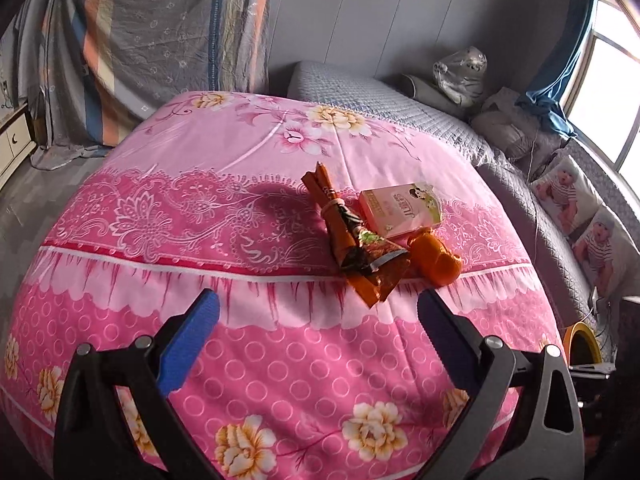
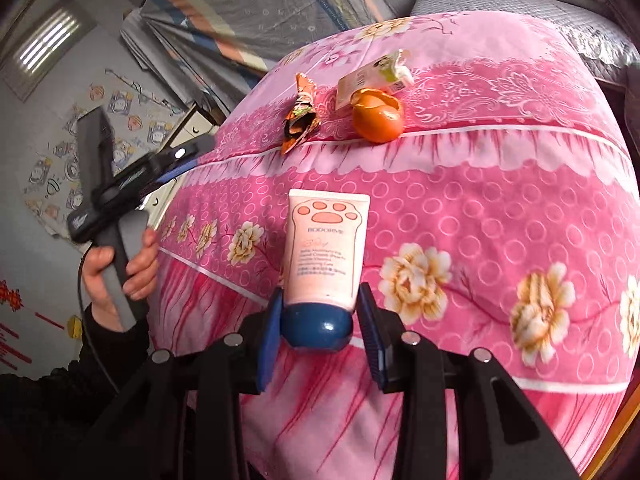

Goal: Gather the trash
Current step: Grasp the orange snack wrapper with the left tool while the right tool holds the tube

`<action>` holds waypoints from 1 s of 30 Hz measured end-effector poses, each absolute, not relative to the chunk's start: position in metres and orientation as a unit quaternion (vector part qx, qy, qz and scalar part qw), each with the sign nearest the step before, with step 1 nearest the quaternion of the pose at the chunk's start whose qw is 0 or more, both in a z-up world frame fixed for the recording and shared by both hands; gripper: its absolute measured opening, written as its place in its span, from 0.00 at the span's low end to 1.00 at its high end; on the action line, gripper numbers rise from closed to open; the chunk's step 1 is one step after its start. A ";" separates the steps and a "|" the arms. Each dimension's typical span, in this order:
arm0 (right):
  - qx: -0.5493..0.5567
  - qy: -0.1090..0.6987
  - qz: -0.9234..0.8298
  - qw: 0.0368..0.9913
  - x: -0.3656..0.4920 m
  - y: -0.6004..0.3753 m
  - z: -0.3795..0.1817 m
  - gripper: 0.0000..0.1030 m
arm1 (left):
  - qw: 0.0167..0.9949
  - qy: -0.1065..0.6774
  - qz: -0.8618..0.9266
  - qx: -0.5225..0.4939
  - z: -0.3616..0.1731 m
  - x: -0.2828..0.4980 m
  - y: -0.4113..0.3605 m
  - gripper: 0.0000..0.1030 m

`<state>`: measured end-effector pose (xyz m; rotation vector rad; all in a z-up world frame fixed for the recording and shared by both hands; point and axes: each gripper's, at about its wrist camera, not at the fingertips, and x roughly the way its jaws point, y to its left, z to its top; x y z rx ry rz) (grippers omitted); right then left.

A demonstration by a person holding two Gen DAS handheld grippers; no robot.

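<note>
Trash is lying in a small cluster on the pink flowered quilt [image 1: 248,240] that is covering the bed: an orange snack wrapper [image 1: 352,240] twisted and tied near one end, a small pink carton [image 1: 400,210] with its top torn open, and a hollowed orange peel [image 1: 436,260]. The three are sitting just beside one another, the peel touching the carton's near edge, so a single pass could plausibly be taking them in turn.

The right claw [image 2: 320,320] is gripping a pink hand-cream tube [image 2: 328,248] by its dark blue cap, with the blue pads pressing on either side of the cap and the tube's flat end pointing away toward the trash. Holding it at the cap is likely giving the firmest purchase, since the soft body would squash. Whether the tube is meant as trash or is merely being cleared aside, I cannot tell.

The left claw [image 1: 318,318] is standing wide open with nothing between its pads, aimed down at the quilt just short of the wrapper, probably readying for that piece first. In the right wrist view a person's hand [image 2: 120,268] is holding the left tool's grey handle off the bed's edge.
</note>
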<state>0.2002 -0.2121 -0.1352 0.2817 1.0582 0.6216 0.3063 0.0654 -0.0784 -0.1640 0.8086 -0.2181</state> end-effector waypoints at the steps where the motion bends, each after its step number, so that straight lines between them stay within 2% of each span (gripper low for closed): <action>1: 0.136 0.492 0.291 0.809 0.197 -0.216 -0.135 0.33 | 0.908 0.397 -0.108 -0.082 -0.077 0.314 0.061 0.92; 9: 0.150 0.477 0.301 0.812 0.184 -0.234 -0.136 0.33 | 0.888 0.446 -0.069 -0.086 -0.093 0.392 0.041 0.92; 18: 0.166 0.476 0.289 0.814 0.183 -0.245 -0.140 0.33 | 0.876 0.475 -0.025 -0.082 -0.122 0.436 0.037 0.90; 20: 0.169 0.473 0.287 0.815 0.180 -0.249 -0.139 0.33 | 0.874 0.479 -0.019 -0.075 -0.127 0.441 0.035 0.71; 21: 0.171 0.472 0.286 0.816 0.179 -0.250 -0.138 0.33 | 0.872 0.483 -0.023 -0.079 -0.129 0.442 0.035 0.54; 22: 0.172 0.472 0.285 0.816 0.178 -0.251 -0.137 0.33 | 0.871 0.485 -0.021 -0.077 -0.130 0.441 0.035 0.28; 30: 0.174 0.466 0.294 0.816 0.167 -0.249 -0.130 0.33 | 0.891 0.445 -0.035 -0.080 -0.100 0.393 0.048 0.26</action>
